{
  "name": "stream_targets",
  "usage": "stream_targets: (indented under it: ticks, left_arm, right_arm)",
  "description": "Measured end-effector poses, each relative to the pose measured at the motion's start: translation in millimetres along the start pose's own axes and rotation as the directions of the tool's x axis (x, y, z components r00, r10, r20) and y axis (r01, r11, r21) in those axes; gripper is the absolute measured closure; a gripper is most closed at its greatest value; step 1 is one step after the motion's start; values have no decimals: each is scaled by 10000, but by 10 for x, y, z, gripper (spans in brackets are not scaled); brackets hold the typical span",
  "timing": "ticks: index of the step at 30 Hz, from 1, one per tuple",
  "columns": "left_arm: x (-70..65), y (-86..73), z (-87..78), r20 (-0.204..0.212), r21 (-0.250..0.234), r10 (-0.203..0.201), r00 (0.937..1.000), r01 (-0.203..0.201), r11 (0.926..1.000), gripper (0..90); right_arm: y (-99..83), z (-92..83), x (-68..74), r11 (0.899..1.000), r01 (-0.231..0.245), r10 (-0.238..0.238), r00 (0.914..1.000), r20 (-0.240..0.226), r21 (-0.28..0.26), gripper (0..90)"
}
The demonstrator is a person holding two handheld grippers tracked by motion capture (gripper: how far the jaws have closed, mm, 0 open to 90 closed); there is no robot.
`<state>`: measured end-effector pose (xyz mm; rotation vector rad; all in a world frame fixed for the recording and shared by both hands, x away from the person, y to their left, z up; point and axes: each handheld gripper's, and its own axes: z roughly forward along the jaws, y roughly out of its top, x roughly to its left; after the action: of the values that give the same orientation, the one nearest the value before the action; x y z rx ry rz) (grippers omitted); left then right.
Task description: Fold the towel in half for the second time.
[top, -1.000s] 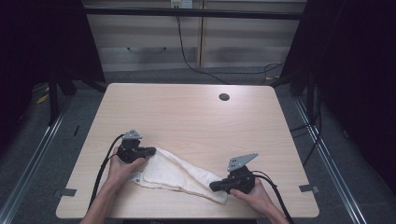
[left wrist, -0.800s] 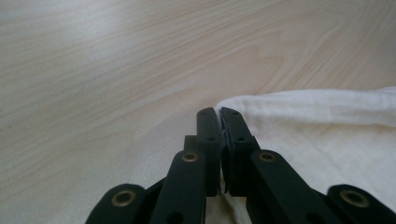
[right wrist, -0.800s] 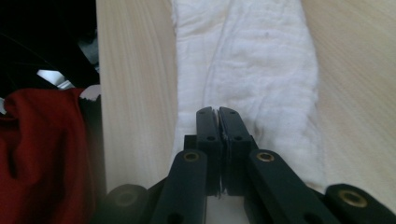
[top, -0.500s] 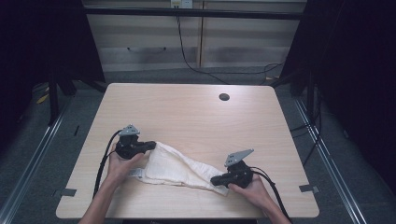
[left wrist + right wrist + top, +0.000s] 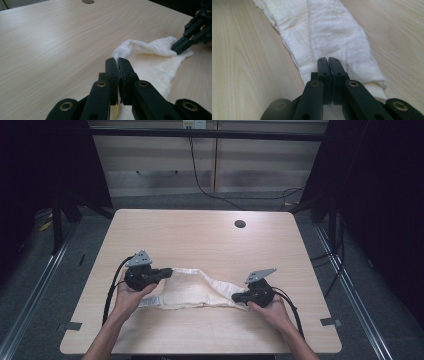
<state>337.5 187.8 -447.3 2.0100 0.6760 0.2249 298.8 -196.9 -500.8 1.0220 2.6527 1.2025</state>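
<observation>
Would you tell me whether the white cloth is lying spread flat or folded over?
Folded: the white cloth lies doubled lengthwise in a narrow band, its layers overlapping in the right gripper view.

High view: fixed overhead, facing forward and down, far enough to take in the whole table (image 5: 200, 235). Left gripper view: low and close, looking toward 2 o'clock. Right gripper view: low and close, looking toward 10 o'clock. Shared ground: the white cloth (image 5: 195, 290) (image 5: 155, 62) (image 5: 332, 32) at table's 6 o'clock edge.

White cloth (image 5: 192, 290) on wooden table (image 5: 200, 237)
</observation>
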Motion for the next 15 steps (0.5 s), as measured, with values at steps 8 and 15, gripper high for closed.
stream_targets:
  ticks: [8,15]
  left_arm:
    - [-228,-229,-101,403,894,681,9969,-715,9934,872]
    - [-263,-505,-80,626,1938,815,9947,-922,9767,871]
  right_arm:
    - [-17,0,13,9999,-102,104,9999,89,-118,884]
    - [-29,-2,25,9998,-59,63,9998,206,-180,884]
